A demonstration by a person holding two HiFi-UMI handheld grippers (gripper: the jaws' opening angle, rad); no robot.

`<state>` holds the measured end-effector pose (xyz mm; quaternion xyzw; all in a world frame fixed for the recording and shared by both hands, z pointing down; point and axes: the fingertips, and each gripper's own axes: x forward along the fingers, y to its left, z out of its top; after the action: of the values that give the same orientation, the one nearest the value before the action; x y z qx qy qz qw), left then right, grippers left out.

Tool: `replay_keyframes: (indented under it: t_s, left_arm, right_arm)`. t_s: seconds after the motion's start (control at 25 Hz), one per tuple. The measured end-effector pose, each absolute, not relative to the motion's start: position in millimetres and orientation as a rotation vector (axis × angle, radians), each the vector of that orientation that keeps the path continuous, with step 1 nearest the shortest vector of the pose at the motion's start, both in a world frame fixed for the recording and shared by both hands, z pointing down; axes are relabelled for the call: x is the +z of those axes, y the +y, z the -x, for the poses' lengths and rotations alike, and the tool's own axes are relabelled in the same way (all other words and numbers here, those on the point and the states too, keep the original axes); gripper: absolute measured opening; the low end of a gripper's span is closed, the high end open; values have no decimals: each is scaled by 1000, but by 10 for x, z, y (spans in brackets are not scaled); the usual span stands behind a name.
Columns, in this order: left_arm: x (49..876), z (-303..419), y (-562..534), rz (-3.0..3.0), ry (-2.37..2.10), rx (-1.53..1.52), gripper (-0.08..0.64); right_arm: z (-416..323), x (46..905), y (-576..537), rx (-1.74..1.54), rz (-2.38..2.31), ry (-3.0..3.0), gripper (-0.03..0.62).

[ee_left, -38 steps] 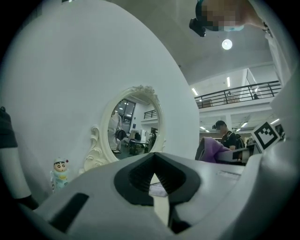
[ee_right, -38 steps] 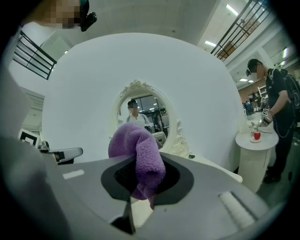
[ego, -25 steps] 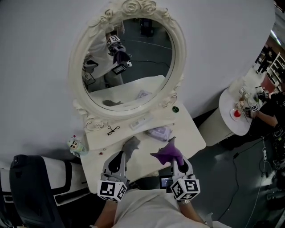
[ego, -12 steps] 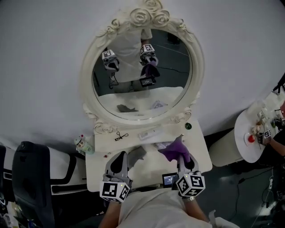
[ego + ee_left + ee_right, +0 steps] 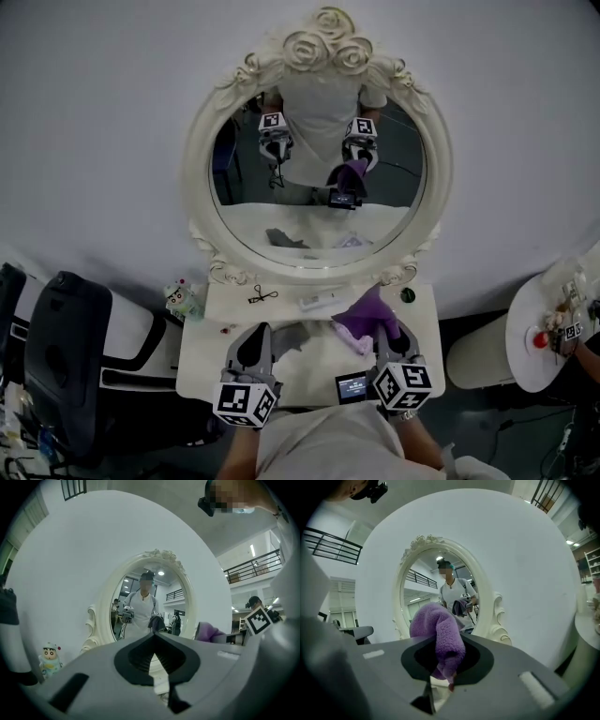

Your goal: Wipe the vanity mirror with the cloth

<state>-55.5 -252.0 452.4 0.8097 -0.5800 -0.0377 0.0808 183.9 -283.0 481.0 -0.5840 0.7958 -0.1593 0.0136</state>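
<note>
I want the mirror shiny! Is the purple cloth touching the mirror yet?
Apart. In the head view the cloth, held by the right gripper, sits low over the table, short of the mirror.

Oval white vanity mirror [image 5: 319, 159] stands upright; purple cloth [image 5: 364, 317] (fluffy, bunched) low before it.

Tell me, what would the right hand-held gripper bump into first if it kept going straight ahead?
Probably the vanity mirror, touched first by the purple cloth in the right hand-held gripper; depth is hard to judge.
</note>
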Motion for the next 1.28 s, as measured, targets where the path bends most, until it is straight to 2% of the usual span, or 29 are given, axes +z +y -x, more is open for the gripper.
replay_keyframes:
  t_s: [0.2,0.6,0.8,0.92,1.28]
  left_arm:
    - [4241,605,-2701,-2477,-1720,-106,3]
    - [3224,962,-3375,-2603,-1651,-96,3]
    - [2792,878,-3470,-2703,-1564,-70,3]
    - [2569,831,-3469,-2745,-1570,-98,3]
    - [2173,972,-3377,-2780,-1679,-135,3]
  right_arm:
    - [-1512,4348,-3055,-352,1743,2511,55]
    - [-991,2872,-3844,-145,1606,2544,55]
    - [-676,2284,-4123,-160,1495,2558,55]
    - [-521,1918,-4227,-28,1545,2546,55]
    - [-111,1464,-4563,73,1605,2552,55]
